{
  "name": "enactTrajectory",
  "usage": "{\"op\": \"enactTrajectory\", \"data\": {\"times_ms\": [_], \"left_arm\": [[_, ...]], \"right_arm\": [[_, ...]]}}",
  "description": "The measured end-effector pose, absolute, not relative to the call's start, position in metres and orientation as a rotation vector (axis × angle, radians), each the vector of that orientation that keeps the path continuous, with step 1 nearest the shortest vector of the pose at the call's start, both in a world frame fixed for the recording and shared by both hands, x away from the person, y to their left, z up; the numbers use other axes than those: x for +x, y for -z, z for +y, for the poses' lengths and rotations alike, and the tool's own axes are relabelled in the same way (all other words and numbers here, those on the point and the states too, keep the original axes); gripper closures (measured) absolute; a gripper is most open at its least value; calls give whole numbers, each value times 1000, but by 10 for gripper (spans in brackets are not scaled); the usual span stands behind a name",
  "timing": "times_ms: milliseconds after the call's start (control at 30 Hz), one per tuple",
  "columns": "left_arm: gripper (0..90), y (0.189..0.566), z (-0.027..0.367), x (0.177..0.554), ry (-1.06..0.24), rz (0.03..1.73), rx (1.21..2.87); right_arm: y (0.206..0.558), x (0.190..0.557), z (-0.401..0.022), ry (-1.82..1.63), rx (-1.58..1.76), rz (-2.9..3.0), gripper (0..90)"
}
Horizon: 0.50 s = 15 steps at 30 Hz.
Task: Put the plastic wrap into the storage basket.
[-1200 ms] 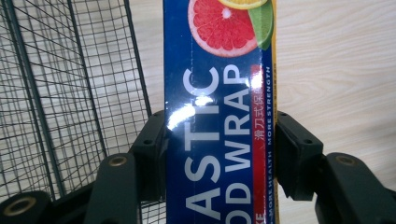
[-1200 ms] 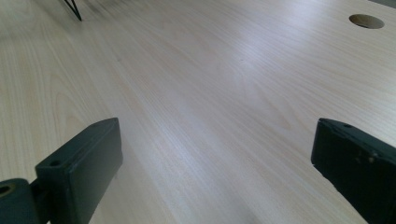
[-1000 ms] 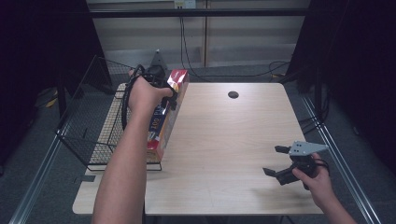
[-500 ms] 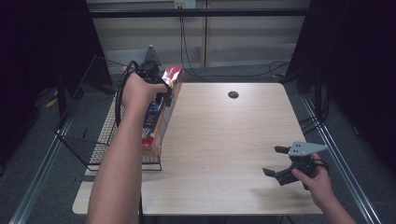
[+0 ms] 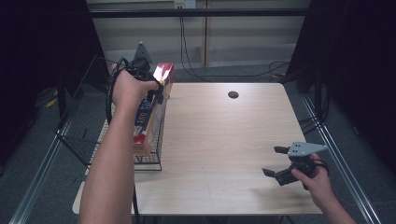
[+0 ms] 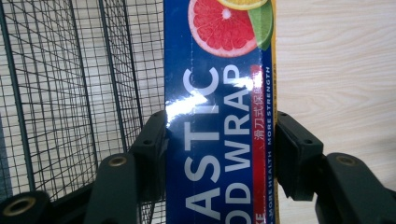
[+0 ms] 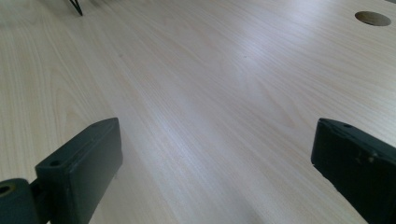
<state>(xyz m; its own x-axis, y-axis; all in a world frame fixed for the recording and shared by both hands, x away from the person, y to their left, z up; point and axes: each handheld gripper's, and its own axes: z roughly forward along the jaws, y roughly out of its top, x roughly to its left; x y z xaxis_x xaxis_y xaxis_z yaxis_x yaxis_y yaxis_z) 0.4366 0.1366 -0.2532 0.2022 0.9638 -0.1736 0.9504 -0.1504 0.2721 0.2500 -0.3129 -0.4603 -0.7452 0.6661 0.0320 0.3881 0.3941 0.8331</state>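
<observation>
A long plastic food wrap box point(image 5: 150, 109), blue with a red end and citrus pictures, stands on end at the right rim of the black wire basket point(image 5: 86, 116). My left gripper point(image 5: 154, 93) is shut on the box point(image 6: 219, 116), its jaws pressing both long sides, with the basket's mesh point(image 6: 70, 93) to the left behind it. My right gripper point(image 5: 276, 161) rests low over the table's near right part, open with nothing between its jaws. From the right gripper point(image 7: 210, 172) I look across bare wood.
The light wooden table point(image 5: 224, 140) has a round cable hole point(image 5: 233, 94) at the far middle, also seen as a hole point(image 7: 372, 18) in the right gripper view. The wire basket sits on the table's left edge. Dark floor and cables lie beyond.
My left gripper has carried the box leftward and a little toward me, lowering its bottom end along the basket's right rim. The right gripper has stayed still.
</observation>
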Motion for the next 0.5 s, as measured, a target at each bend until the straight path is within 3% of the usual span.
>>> {"op": "enactTrajectory", "data": {"times_ms": [500], "left_arm": [[448, 248, 152, 437, -78, 1836, 2139]], "right_arm": [[462, 250, -312, -1268, 914, 2354, 19]]}}
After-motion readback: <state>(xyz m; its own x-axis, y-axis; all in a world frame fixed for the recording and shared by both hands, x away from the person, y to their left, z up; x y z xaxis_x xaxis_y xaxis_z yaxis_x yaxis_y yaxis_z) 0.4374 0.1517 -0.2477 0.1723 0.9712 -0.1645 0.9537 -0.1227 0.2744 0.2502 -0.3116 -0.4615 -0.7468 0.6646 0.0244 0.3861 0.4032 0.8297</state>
